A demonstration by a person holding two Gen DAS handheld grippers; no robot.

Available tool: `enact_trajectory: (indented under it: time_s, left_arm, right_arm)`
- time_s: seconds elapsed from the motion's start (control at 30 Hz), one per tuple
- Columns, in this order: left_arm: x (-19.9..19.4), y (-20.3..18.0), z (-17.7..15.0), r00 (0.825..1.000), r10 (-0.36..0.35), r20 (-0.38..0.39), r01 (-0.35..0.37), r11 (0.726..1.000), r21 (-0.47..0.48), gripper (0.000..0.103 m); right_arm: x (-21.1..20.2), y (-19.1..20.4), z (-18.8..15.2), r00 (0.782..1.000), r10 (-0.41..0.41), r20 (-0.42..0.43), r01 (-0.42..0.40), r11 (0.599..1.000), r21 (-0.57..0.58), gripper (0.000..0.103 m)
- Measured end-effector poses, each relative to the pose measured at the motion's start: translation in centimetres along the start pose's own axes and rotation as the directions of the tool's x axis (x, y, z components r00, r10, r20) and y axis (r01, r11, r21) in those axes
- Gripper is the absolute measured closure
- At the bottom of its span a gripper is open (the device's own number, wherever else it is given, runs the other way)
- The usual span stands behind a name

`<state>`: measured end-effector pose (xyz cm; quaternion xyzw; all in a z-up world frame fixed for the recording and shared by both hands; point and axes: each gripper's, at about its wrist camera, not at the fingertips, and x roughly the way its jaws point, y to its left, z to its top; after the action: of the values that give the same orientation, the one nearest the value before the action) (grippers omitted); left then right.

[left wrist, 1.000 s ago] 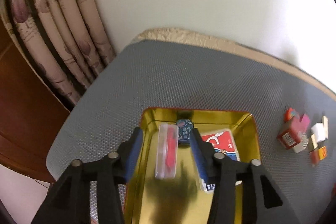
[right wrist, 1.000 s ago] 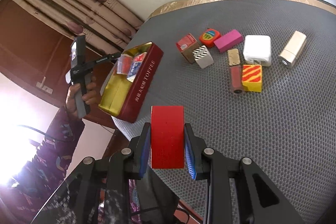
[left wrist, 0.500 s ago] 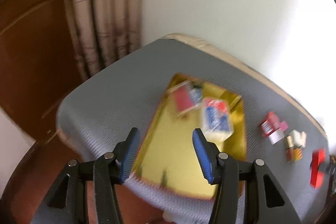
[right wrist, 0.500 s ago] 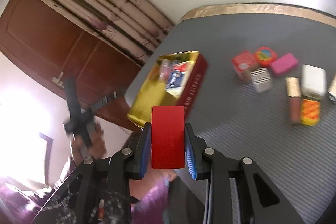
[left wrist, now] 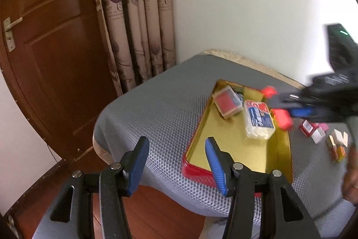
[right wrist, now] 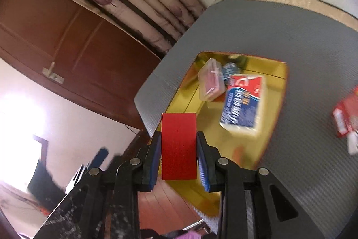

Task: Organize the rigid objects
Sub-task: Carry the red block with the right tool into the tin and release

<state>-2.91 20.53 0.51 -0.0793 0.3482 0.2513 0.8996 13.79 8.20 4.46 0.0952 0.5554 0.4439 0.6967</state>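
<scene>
My right gripper [right wrist: 178, 145] is shut on a red block [right wrist: 178, 145] and holds it above the near end of the gold-lined red tin [right wrist: 276, 113]. The tin holds a clear case with a red insert [right wrist: 211, 80], a blue and red packet [right wrist: 243, 104] and a small dark patterned piece [right wrist: 229, 68]. In the left wrist view the tin [left wrist: 241, 156] sits on the grey mat, and the right gripper [left wrist: 282, 113] with the red block [left wrist: 283, 119] is blurred over its right side. My left gripper [left wrist: 176, 159] is open and empty, back off the table's near-left edge.
Several small boxes and blocks [left wrist: 322, 136] lie on the grey mat [left wrist: 156, 109] right of the tin. A red carton [right wrist: 344, 120] shows at the right edge of the right wrist view. A wooden door [left wrist: 44, 59] and curtain [left wrist: 134, 26] stand beyond the table.
My left gripper pulled back out of the tin, up and to the left, empty. My right gripper carried the red block leftward over the tin.
</scene>
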Motion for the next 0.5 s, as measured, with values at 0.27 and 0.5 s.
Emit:
enact_trajectory:
  time_s: [0.27, 0.5]
  left_arm:
    - [0.5, 0.7, 0.2, 1.000, -0.014, -0.002, 0.014, 1.000, -0.005, 0.050]
    - [1.2, 1.2, 0.1, 0.998, -0.044, -0.045, 0.042, 0.999, -0.032, 0.050]
  right_arm:
    - [6.2, -0.2, 2.3, 0.997, -0.057, -0.050, 0.059, 0.998, 0.038, 0.075]
    - [8.6, -0.1, 3.4, 0.989, -0.134, -0.061, 0.135, 0.991, 0.015, 0.072]
